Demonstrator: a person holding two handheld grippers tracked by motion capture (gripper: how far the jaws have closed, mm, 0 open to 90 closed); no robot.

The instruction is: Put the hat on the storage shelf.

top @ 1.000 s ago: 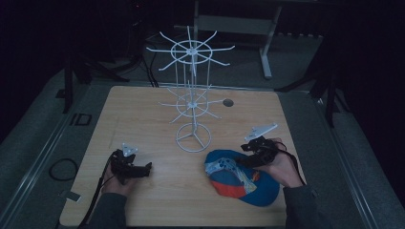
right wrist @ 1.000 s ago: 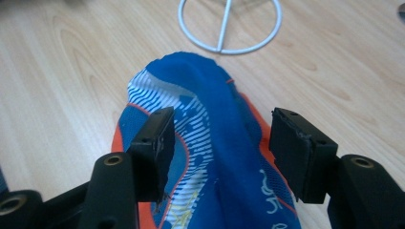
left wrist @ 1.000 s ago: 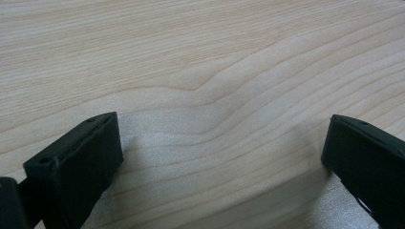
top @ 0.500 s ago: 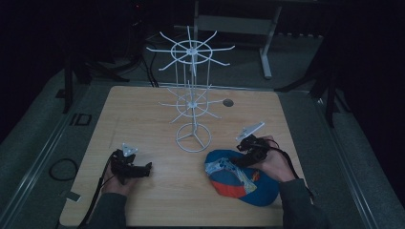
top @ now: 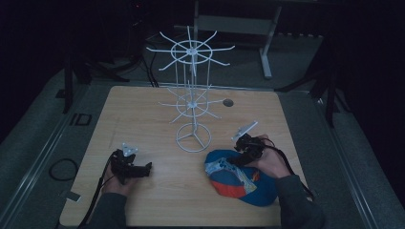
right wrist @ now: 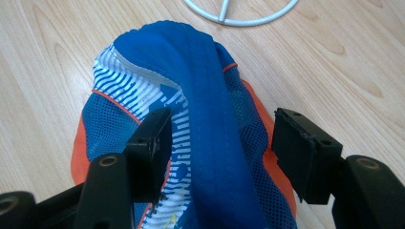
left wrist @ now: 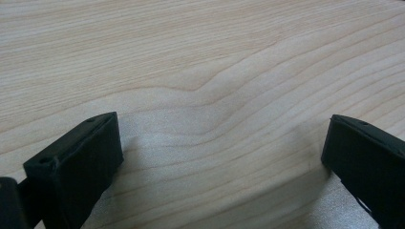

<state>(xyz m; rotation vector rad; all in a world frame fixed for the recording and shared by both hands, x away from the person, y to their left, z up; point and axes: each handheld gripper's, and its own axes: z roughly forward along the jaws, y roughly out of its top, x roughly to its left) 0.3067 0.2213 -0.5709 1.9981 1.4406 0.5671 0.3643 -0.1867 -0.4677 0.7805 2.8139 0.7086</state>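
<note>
Cap (top: 239,179) in blue, orange and white, down on the near right of the bench (top: 143,114), just in front of the base ring (top: 193,138) of the white wire rack (top: 191,102). Lying crumpled, with a blue stitched ridge (right wrist: 200,95) pushed up along the middle, probably the easiest fold to pinch. Right gripper (top: 237,160) brought low over that ridge, fingers (right wrist: 153,138) parted and set one to each side of it, mesh and striped panel beneath; not pressing on the fabric yet, so apparently lined up for a grasp rather than holding. Left gripper (top: 145,168) parked on the near left of the bench, well apart from the cap, fingers (left wrist: 81,152) spread wide over bare wood (left wrist: 191,47) with nothing between them; seemingly kept out of the way while the other hand works. As for holders: hooks on both tiers of the rack bare, nothing hung there, likely the place meant for the cap. Inside of the cap turned away, so impossible to tell whether anything sits in it.
</note>
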